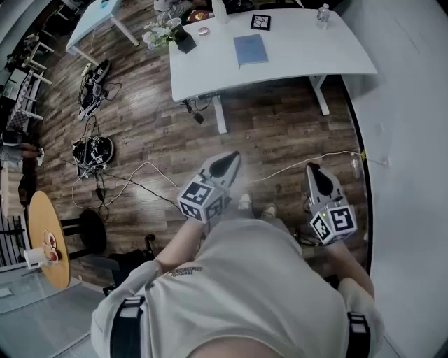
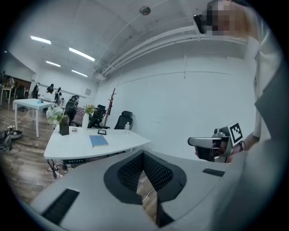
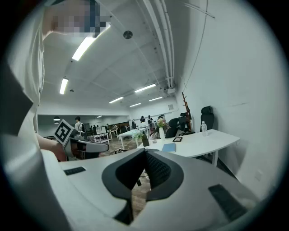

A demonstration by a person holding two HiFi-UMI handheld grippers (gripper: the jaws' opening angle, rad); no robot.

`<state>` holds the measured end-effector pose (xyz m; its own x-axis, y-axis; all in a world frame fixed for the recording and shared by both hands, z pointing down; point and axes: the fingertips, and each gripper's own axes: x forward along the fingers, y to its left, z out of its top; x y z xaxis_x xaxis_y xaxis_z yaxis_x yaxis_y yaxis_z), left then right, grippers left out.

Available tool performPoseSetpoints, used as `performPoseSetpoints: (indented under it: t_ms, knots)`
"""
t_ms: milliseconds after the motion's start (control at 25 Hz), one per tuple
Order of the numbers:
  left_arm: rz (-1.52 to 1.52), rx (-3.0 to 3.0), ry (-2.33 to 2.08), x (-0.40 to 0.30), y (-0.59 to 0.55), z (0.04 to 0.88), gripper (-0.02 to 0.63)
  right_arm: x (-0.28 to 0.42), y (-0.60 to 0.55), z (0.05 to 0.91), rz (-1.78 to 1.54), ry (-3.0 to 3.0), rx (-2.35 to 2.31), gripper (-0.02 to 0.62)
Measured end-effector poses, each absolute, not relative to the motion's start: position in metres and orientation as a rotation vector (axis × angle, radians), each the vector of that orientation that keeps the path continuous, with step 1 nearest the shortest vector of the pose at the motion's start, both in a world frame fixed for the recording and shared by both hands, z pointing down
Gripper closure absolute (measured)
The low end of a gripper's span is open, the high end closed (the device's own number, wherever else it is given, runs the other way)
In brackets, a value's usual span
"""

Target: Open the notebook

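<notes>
**Standing off from the worktop, notebook unopened**

Facing a white worktop (image 1: 301,52) at the top of the head view, a person holds the left gripper (image 1: 224,165) and the right gripper (image 1: 317,173) out over a wooden floor (image 1: 273,133), well apart from the task's thing. The blue notebook (image 1: 250,50) lies flat and closed near the middle of the worktop, set back from its near edge. Both pairs of fingers (image 2: 128,171) are drawn together with nothing between them. By this showing no part of the job is done: the reach, the catch on the cover and the lift all remain. Open floor runs to the worktop, though a white cable (image 1: 294,164) trails across it and a wall (image 1: 409,154) closes in at the frame's right. A marker card (image 1: 260,22) sits just beyond the notebook, a bottle (image 1: 322,14) at the upper right corner, and a plant pot (image 1: 184,42) at the left end, leaving room around the cover
</notes>
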<state>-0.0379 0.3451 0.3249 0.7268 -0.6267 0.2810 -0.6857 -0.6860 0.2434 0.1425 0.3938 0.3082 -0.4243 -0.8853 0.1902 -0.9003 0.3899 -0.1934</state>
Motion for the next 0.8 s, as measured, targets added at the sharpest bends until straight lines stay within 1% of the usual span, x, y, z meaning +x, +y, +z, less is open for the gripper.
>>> performPoseSetpoints:
  t_ms: [440,800]
  knots:
    - [0.268,2.603,-0.978,-0.020,0.350,0.334,0.604,0.146,0.396,0.315,0.417,-2.584,1.621,0.594]
    - [0.290,2.599,-0.981,-0.001,0.354,0.337,0.604,0.170,0.399,0.317,0.419,-2.592,1.636,0.594]
